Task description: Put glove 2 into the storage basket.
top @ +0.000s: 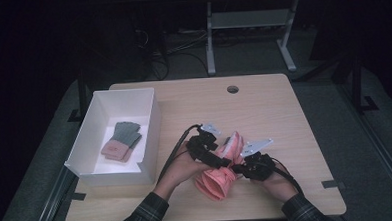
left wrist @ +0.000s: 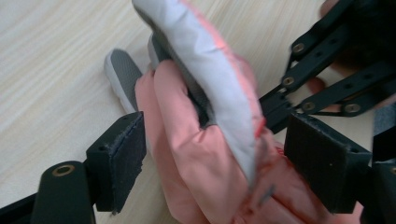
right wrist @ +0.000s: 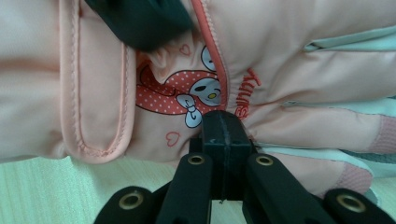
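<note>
We have a padded pink ski glove with grey palm patches and a cartoon print [top: 221, 175] on the wooden table [top: 284, 116], lying between our two tools. Our right gripper [right wrist: 223, 125] has its jaws pressed together, and we judge it pinches a fold of the glove's fabric at its tips. Our left gripper [left wrist: 210, 149] stands wide, the glove between its pads without either pressing on it. Beyond the left gripper, a white open box [top: 151, 130] already holds one pink-and-grey glove [top: 121, 140]. We judge the work half done: this second glove has yet to be carried into that box.
</note>
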A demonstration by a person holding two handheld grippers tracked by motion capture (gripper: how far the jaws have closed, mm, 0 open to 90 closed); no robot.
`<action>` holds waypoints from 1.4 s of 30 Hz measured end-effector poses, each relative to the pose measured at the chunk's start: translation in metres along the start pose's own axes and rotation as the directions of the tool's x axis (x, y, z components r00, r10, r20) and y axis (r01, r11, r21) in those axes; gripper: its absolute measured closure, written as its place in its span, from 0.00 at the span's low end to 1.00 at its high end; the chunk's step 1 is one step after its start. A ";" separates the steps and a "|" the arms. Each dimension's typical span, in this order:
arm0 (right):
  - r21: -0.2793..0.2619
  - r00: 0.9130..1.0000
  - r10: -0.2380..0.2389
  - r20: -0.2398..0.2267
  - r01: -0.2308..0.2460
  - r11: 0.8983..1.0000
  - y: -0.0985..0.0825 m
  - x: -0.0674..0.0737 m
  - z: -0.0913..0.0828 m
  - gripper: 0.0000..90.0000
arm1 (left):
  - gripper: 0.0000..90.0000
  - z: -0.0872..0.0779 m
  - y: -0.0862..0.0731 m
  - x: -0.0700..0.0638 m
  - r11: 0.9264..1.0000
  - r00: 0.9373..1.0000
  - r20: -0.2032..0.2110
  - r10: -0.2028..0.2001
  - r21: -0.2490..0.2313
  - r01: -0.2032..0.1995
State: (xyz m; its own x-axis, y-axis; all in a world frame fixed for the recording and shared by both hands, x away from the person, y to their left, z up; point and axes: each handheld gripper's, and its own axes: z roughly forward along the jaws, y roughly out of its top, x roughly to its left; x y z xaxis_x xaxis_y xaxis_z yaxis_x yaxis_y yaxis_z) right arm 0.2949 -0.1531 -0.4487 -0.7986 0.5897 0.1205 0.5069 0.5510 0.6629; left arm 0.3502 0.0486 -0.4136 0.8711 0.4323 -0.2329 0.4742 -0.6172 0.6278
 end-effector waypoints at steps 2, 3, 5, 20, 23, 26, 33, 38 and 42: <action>-0.001 1.000 0.000 -0.001 0.000 1.000 0.000 0.000 0.000 1.00 | 0.22 0.005 -0.002 0.003 1.000 1.000 0.012 -0.019 0.007 0.019; -0.001 1.000 0.000 -0.001 0.000 1.000 0.000 0.000 0.000 1.00 | 0.21 0.008 -0.003 0.003 1.000 1.000 0.014 -0.027 0.014 0.027; 0.003 1.000 -0.001 -0.001 0.001 1.000 -0.001 0.000 0.001 1.00 | 0.19 0.015 -0.007 0.006 0.998 0.998 0.037 -0.056 0.029 0.055; 0.002 1.000 -0.005 -0.001 0.005 1.000 -0.002 0.000 0.002 1.00 | 0.17 0.033 -0.020 0.021 0.981 0.976 0.123 -0.179 0.092 0.168; 0.003 1.000 -0.005 -0.003 0.005 1.000 -0.002 0.000 0.002 1.00 | 0.19 0.034 -0.021 0.022 0.979 0.971 0.147 -0.191 0.094 0.179; 0.004 1.000 -0.004 -0.003 0.004 1.000 -0.002 0.000 0.002 1.00 | 0.25 0.034 -0.021 0.022 0.978 0.965 0.170 -0.202 0.095 0.188; 0.000 1.000 0.001 -0.009 -0.001 1.000 -0.003 -0.001 0.003 1.00 | 0.40 0.033 -0.021 0.025 0.976 0.955 0.211 -0.206 0.108 0.187; -0.009 1.000 0.001 -0.009 -0.001 1.000 -0.003 -0.001 0.004 1.00 | 0.56 0.030 -0.021 0.023 0.982 0.964 0.197 -0.181 0.090 0.166; -0.013 1.000 -0.004 -0.010 0.004 1.000 -0.004 -0.001 0.003 1.00 | 0.66 0.028 -0.021 0.022 0.982 0.965 0.189 -0.180 0.084 0.167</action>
State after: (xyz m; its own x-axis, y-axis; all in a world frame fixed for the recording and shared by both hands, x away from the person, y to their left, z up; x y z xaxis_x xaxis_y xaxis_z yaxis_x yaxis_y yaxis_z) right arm 0.2948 -0.1544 -0.4538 -0.8040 0.5815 0.1247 0.4993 0.5461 0.6726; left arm 0.3630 0.0522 -0.4527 0.7795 0.4045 -0.4783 0.6221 -0.5895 0.5152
